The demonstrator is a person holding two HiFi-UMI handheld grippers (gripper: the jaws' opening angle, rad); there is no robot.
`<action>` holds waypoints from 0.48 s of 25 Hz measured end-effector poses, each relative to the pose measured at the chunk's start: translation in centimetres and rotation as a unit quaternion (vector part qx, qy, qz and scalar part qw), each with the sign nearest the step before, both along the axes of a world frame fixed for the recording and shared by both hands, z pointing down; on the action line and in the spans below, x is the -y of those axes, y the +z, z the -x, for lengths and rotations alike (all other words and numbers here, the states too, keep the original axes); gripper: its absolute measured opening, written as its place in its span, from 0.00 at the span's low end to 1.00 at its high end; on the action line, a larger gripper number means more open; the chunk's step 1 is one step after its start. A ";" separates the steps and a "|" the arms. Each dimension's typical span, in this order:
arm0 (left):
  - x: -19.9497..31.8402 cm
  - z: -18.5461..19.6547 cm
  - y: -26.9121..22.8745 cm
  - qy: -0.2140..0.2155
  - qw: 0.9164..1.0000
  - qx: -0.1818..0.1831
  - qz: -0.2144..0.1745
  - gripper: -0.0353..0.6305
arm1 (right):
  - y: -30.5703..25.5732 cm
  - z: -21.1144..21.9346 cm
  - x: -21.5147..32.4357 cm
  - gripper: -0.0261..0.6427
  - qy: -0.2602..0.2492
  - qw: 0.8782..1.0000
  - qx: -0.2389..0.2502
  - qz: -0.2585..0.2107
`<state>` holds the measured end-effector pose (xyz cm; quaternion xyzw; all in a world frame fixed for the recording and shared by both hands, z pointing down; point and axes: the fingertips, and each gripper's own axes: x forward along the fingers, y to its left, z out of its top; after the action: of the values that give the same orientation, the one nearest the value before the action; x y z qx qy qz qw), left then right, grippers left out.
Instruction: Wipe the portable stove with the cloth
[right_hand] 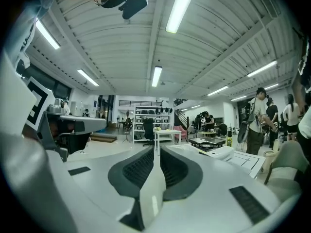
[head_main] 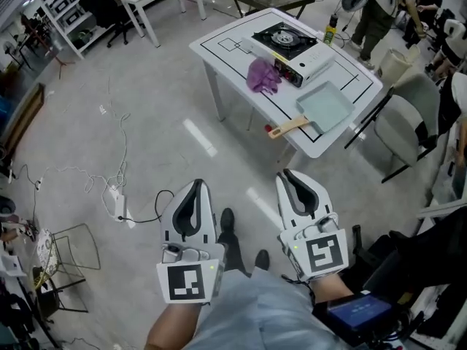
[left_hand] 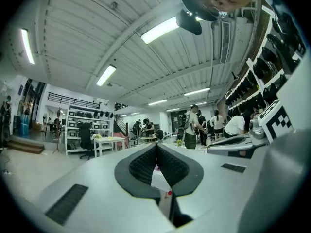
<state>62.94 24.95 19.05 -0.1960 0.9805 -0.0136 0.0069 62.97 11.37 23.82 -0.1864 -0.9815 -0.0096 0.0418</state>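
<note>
The portable stove sat at the far side of the white worktop, its black burner facing up and its white body lying lengthways. The purple cloth lay crumpled just beside the stove's near-left side, touching or almost touching it; neither gripper was near it. To the near right of the stove rested a pale blue square pan, its wooden handle pointing left over the worktop's near edge. A small bottle with a dark cap stood at the far side, just past the stove. Black lines were marked on the worktop's surface. A grey chair stood at the worktop's right end, and a person stood beyond the far right corner.

Both grippers were held level, well short of the worktop, over the pale floor. The left gripper was clenched, its tips meeting with nothing caught between them, as its own view confirmed. The right gripper was likewise clenched and empty, its pads pressed together along their length; in the right gripper view the stove showed ahead and to the right of the jaws.

On the floor to the left, a white power strip lay among loose cables. The person's dark shoes showed between the grippers.
</note>
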 end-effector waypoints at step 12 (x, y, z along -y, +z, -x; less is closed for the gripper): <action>-4.7 19.3 0.8 0.038 0.999 -0.004 -0.013 0.08 | 2.2 18.1 -2.8 0.12 0.059 0.998 -0.031 -0.014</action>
<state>43.66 29.63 19.82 -0.2330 0.9725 0.0004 0.0065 44.90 14.16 25.98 -0.1278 -0.9889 -0.0148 0.0749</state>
